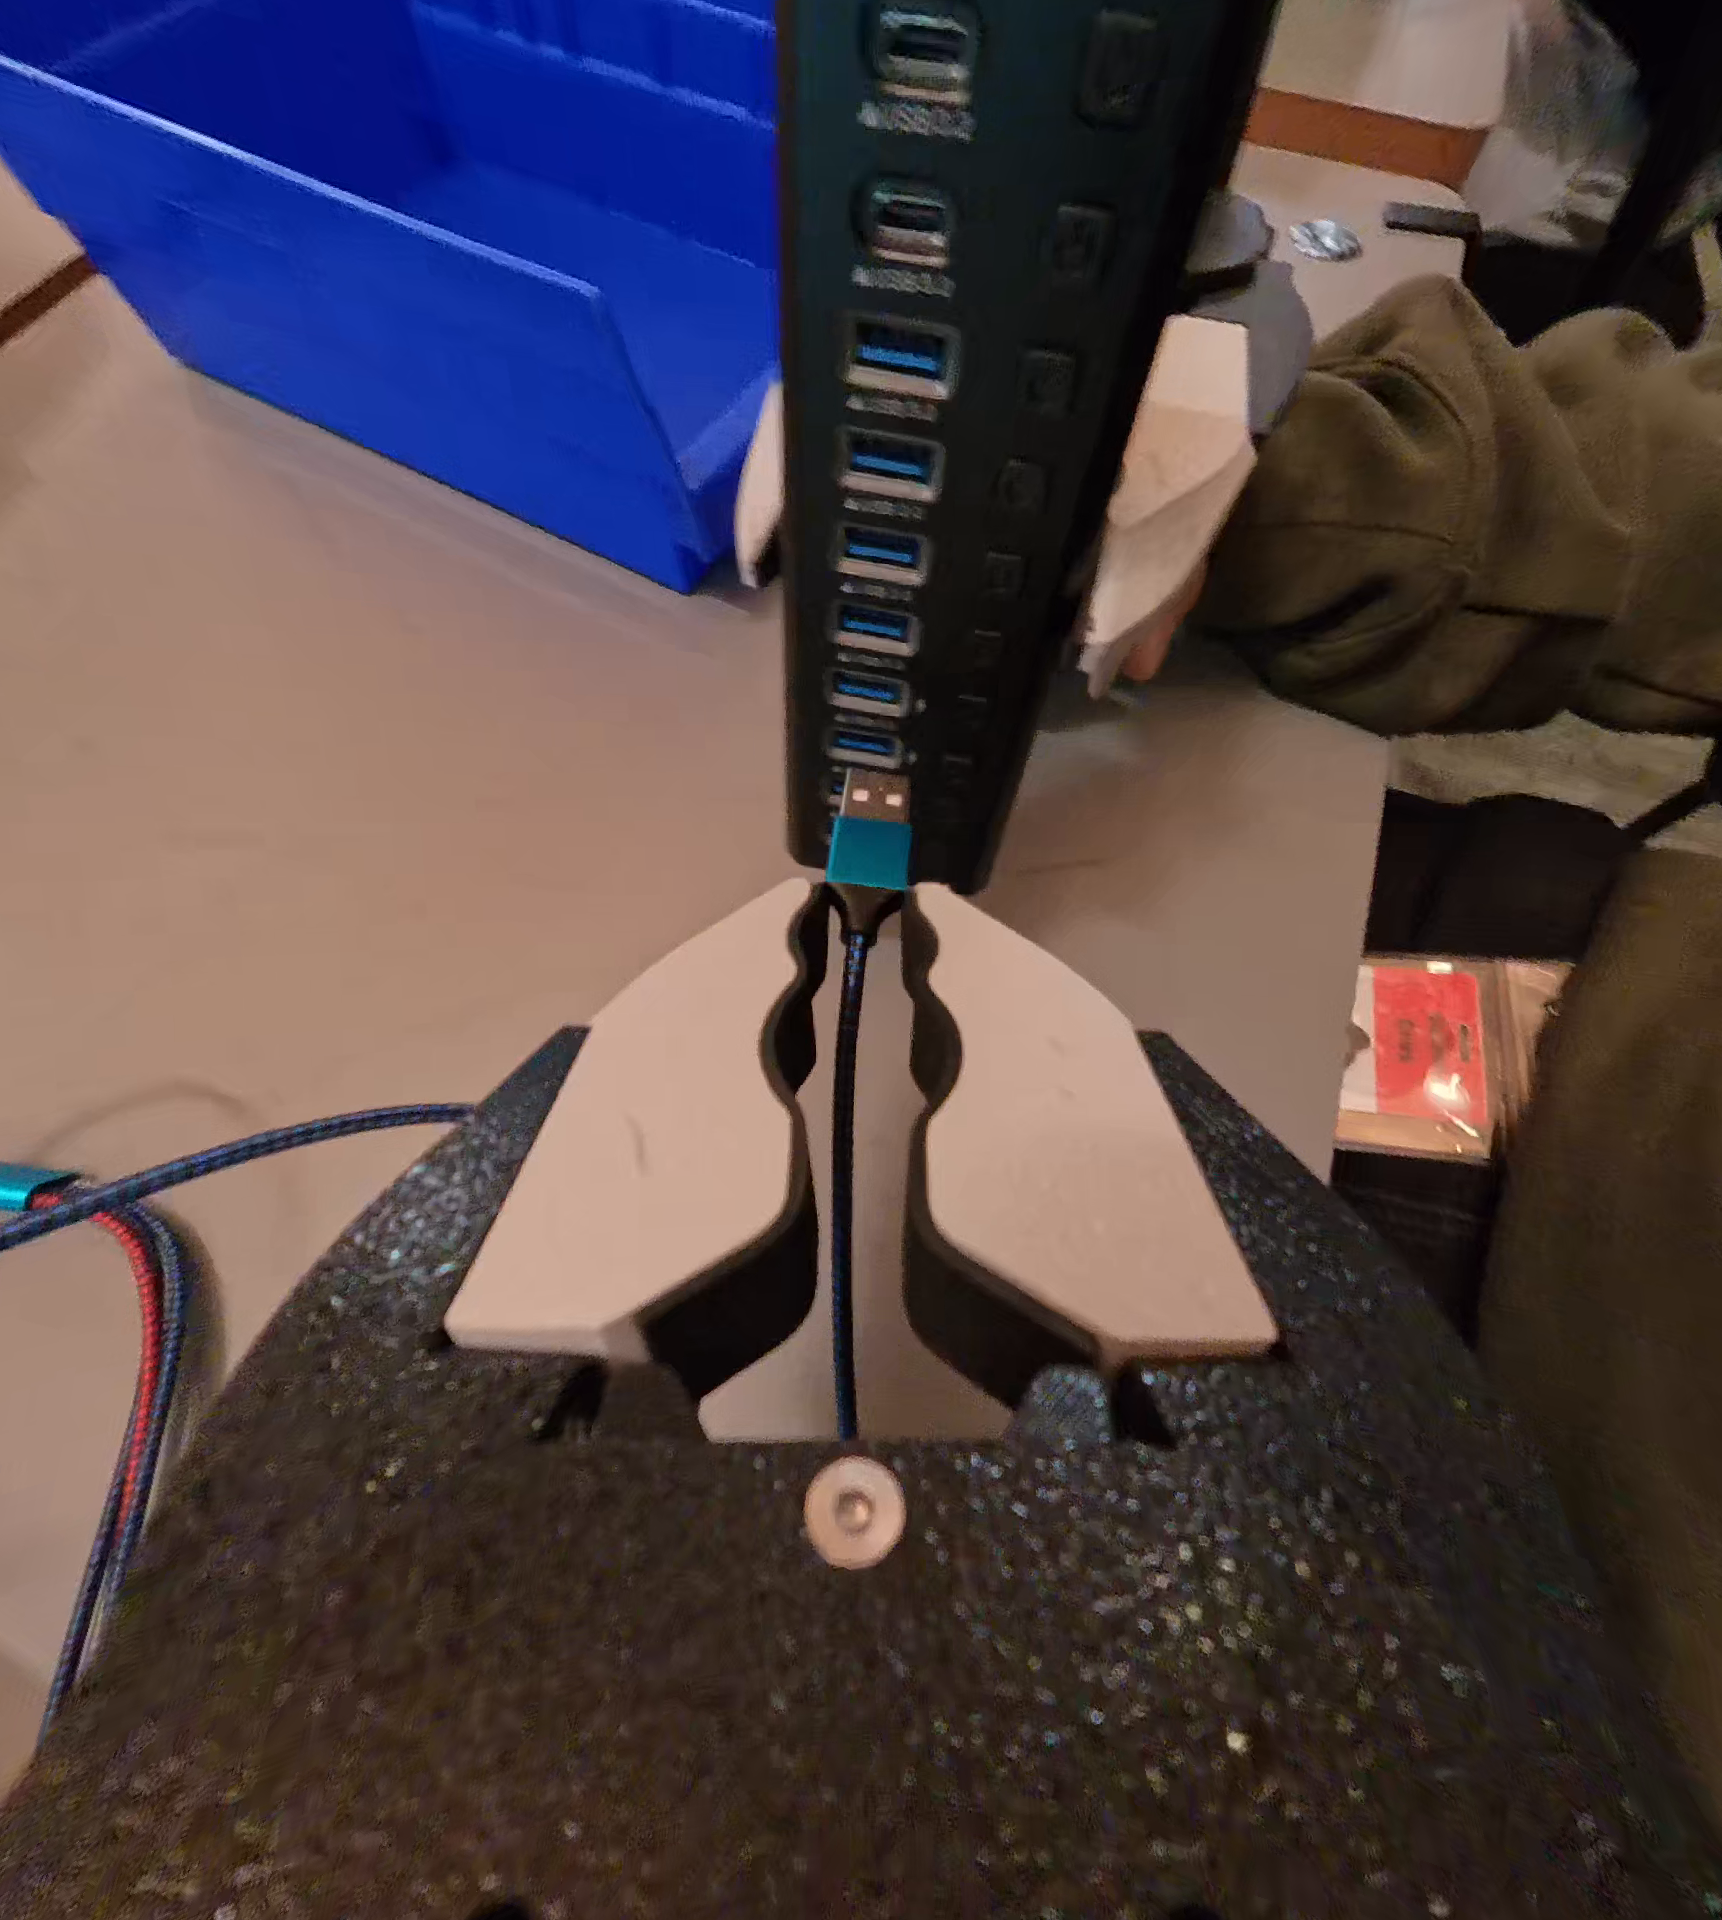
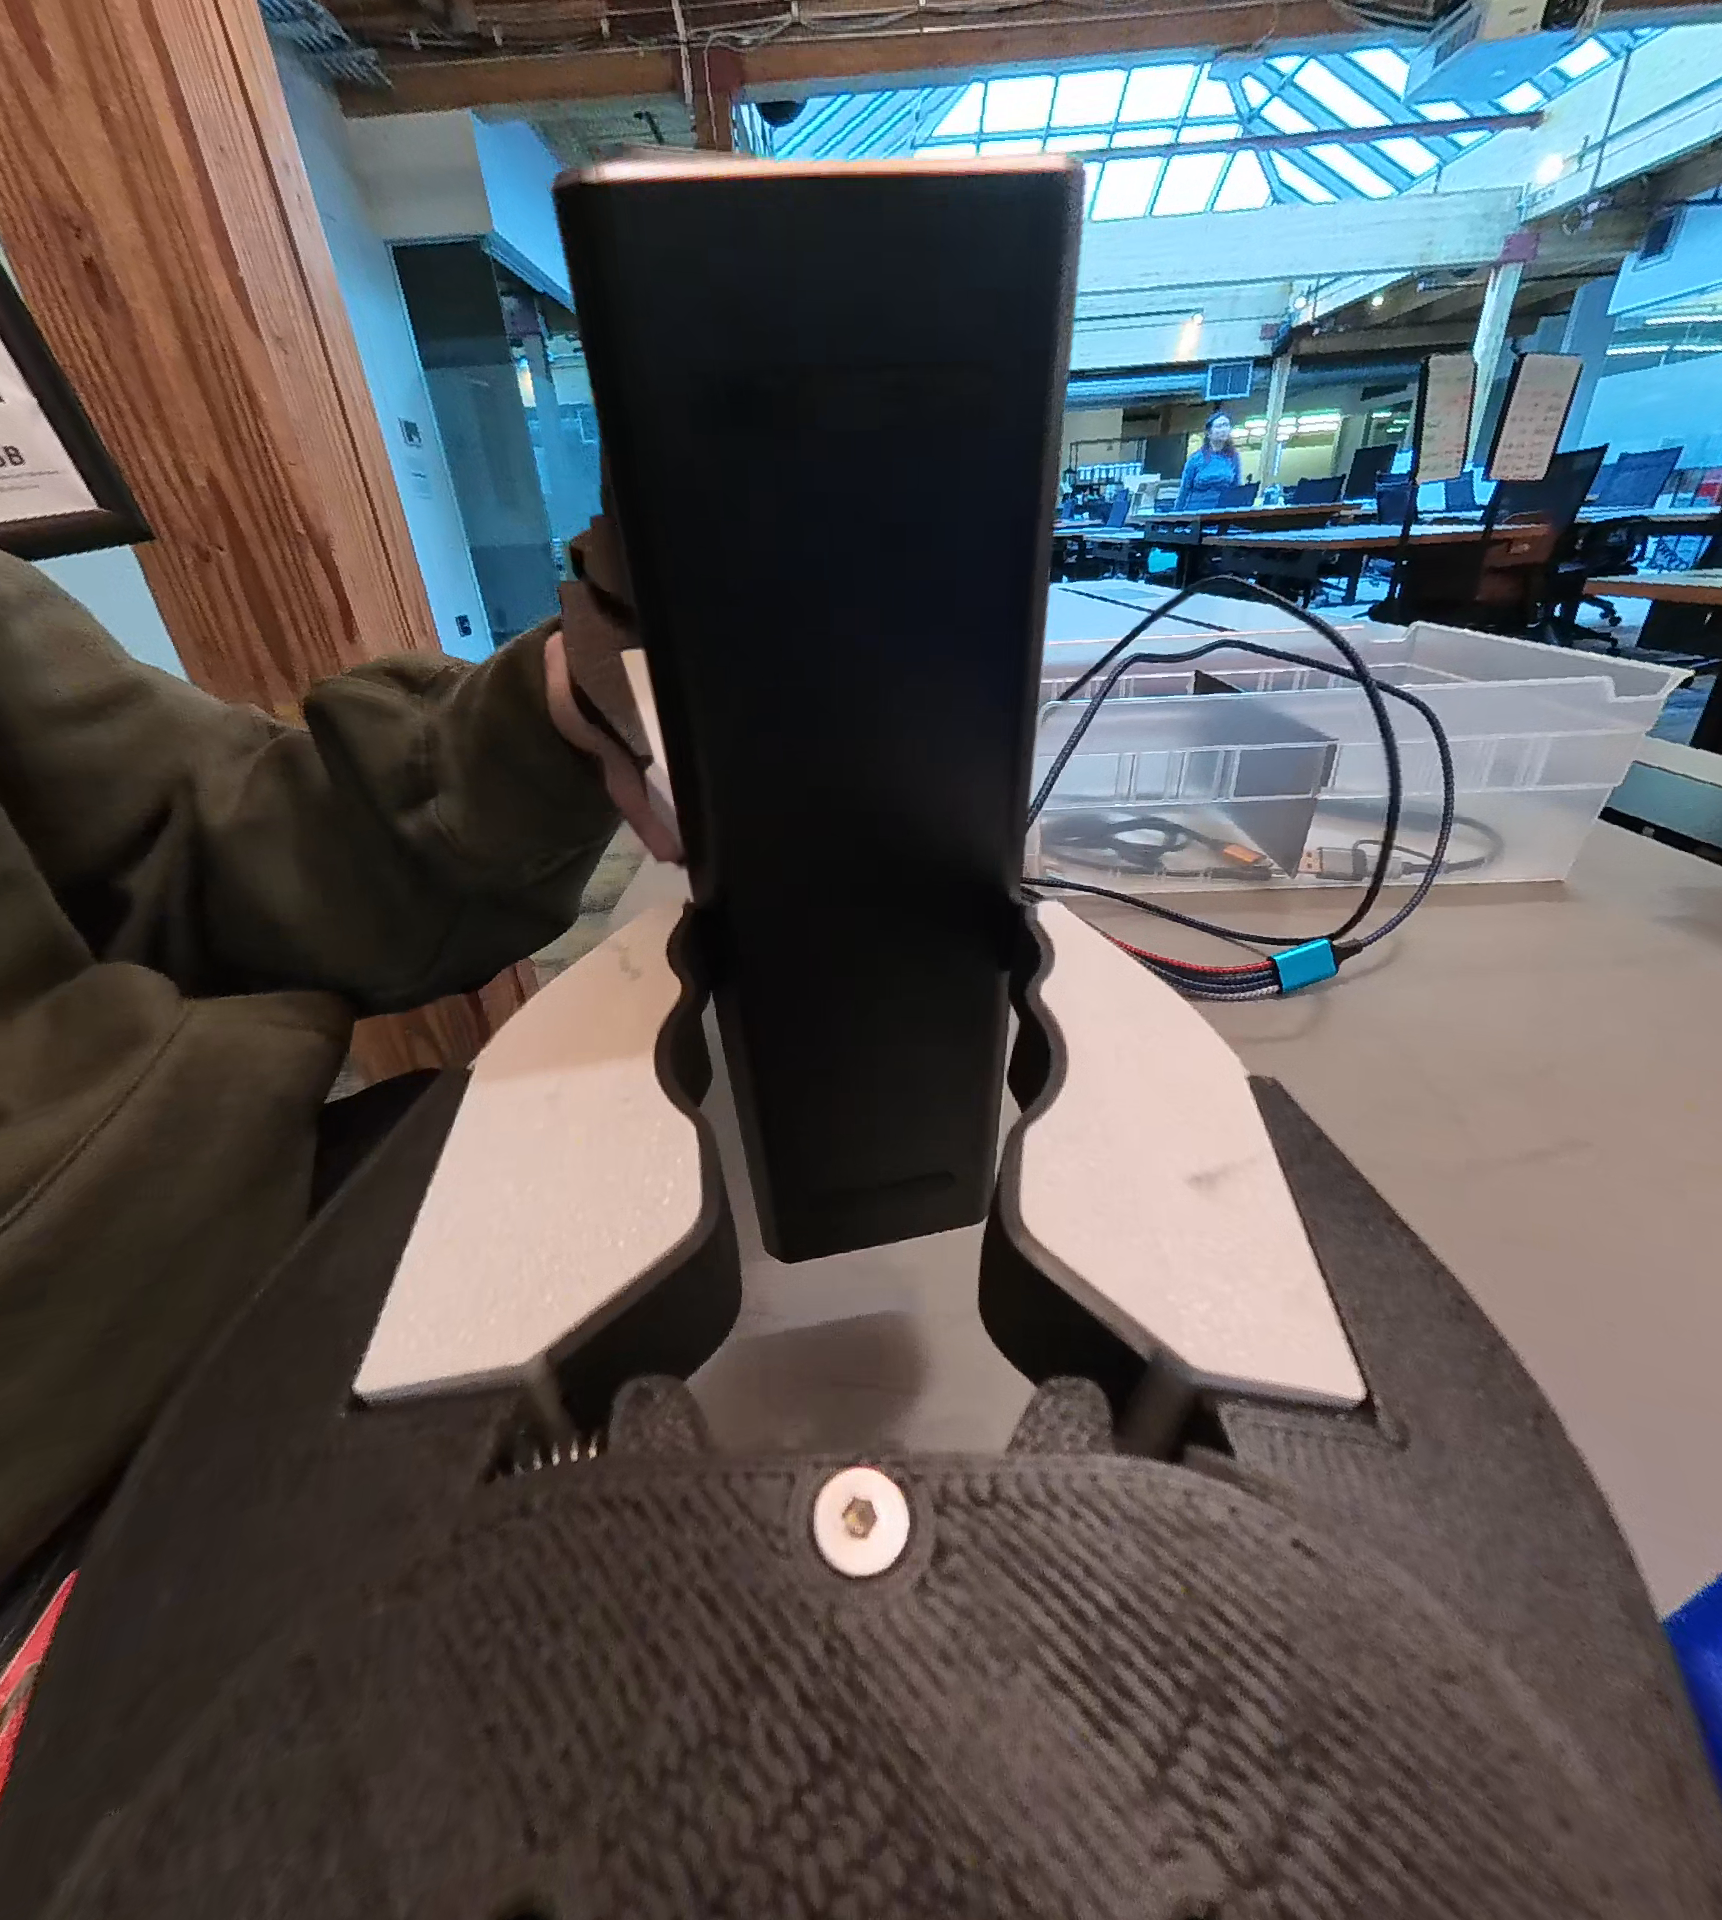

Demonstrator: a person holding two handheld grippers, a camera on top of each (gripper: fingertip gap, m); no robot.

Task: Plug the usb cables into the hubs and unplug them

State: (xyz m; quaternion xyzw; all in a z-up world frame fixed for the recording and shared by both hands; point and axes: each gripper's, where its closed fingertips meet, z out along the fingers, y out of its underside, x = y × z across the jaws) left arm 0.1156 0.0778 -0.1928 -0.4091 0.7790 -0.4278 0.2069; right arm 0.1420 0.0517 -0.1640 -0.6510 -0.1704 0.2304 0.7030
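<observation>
In the left wrist view my left gripper (image 1: 862, 896) is shut on a dark braided USB cable (image 1: 846, 1143) just behind its teal plug (image 1: 869, 850). The bare metal tip shows whole, in front of the lowest ports of a long black hub (image 1: 982, 436) with several blue ports. The hub is held up off the table. The right gripper's white fingers (image 1: 1163, 488) clamp its sides. In the right wrist view my right gripper (image 2: 852, 925) is shut on the hub's plain back (image 2: 836, 623). The cable's teal splitter (image 2: 1304, 966) lies on the table.
A blue bin (image 1: 369, 260) stands at the back left of the table (image 1: 265, 779). A clear plastic bin (image 2: 1356, 748) with cables sits behind the hub. An olive sleeve (image 1: 1511, 520) reaches in from the right. A red-labelled packet (image 1: 1428, 1049) lies off the table edge. The grippers' ends are close to 5 centimeters from one another.
</observation>
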